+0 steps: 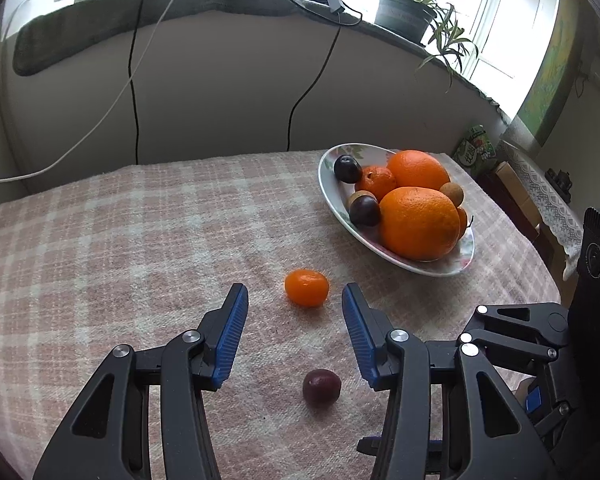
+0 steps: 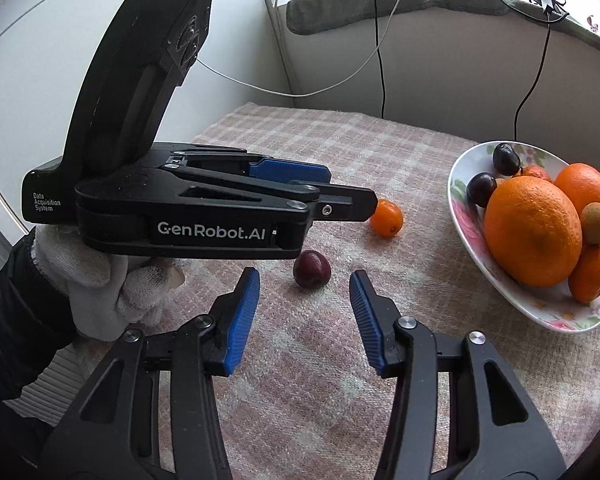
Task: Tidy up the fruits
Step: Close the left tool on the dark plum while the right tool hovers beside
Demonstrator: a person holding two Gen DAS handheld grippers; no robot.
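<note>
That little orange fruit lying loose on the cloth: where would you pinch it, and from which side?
Pinch the small orange fruit across its short middle, coming down from above and behind, as the open left gripper already points. It lies on its side on the checked cloth, long axis crosswise, with free space all round.

A table covered with a pink and cream checked woven cloth [image 1: 140, 232] stands against a plain white curved wall [image 1: 220, 92]. On top of this wall lies a grey-green fabric runner [image 1: 100, 24] along the sill. Two black cables [image 1: 134, 92] and one white cable [image 1: 100, 120] hang down the wall. A dark grey pot with a long-leaved green plant [image 1: 408, 8] stands on the sill before a white-framed window [image 1: 500, 20], from which bright daylight comes. At the right a white lace cloth [image 1: 548, 200] hangs over some low furniture.
</note>
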